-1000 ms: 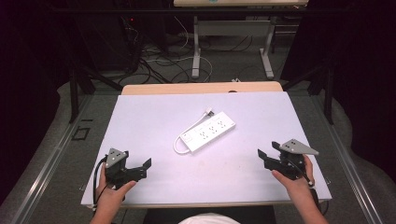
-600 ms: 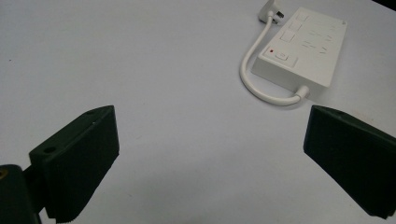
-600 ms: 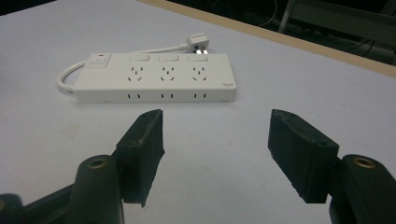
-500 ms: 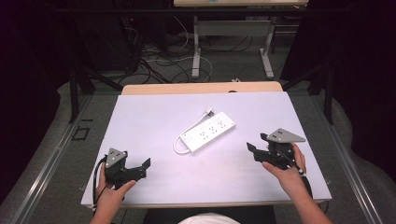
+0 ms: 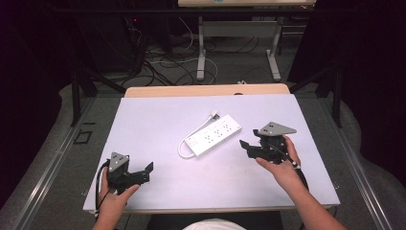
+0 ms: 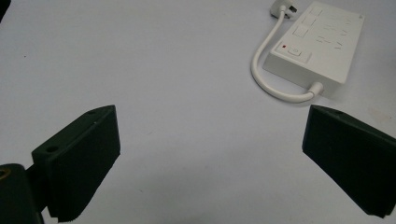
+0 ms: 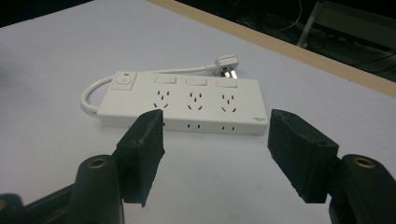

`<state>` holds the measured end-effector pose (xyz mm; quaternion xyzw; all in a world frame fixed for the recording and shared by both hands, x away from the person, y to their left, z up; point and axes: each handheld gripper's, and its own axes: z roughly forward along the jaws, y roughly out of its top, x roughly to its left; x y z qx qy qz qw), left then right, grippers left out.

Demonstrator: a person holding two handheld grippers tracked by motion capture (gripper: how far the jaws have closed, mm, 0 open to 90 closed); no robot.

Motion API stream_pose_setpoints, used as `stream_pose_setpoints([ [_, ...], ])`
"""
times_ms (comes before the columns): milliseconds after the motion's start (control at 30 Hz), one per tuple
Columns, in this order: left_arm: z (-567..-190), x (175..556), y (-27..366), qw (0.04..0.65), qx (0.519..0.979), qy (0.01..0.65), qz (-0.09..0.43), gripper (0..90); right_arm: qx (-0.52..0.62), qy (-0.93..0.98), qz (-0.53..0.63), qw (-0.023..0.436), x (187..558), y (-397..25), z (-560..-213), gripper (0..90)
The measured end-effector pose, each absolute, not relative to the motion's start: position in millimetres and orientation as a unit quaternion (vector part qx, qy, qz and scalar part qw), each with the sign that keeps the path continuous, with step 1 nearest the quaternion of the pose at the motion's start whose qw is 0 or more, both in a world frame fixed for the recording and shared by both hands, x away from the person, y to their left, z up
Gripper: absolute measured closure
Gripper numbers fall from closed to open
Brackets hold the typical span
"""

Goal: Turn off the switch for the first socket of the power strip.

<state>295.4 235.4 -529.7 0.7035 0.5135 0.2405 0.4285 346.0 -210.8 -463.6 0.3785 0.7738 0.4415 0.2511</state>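
A white power strip (image 5: 213, 135) lies slantwise in the middle of the white table (image 5: 153, 120), with its short cable looped at the near-left end and its plug (image 5: 214, 115) at the far side. My right gripper (image 5: 246, 147) is open just to the right of the strip, jaws pointing at it. In the right gripper view the strip (image 7: 187, 100) lies just beyond the open gripper (image 7: 215, 149), sockets facing up. My left gripper (image 5: 147, 172) is open near the table's front left, well away from the strip. The left gripper view shows the strip (image 6: 322, 46) off to the upper right of the open gripper (image 6: 210, 158).
A wooden strip (image 5: 206, 90) runs along the table's far edge. Beyond it stand the legs of another desk (image 5: 201, 52), and loose cables (image 5: 163, 60) lie on the floor. Dark curtains hang on both sides.
My right gripper has moved left and a little away from the front edge, up close to the power strip. The left gripper has stayed put.
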Motion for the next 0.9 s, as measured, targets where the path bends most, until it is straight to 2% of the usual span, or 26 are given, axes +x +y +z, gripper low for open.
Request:
stream_pose_setpoints([
  [567, -530.4, 295.7, 234.7, 0.407, 0.71, 0.512, 0.26, 4.7, 0.374, 0.788, 0.435, 0.223, 373.2, -176.3, -446.8, 36.9],
  [900, -529.9, 295.5, 235.9, 0.405, 0.711, 0.512, 0.261, 5.0, 0.363, 0.806, 0.416, 0.212, 391.7, -160.4, -443.2, 42.1],
])
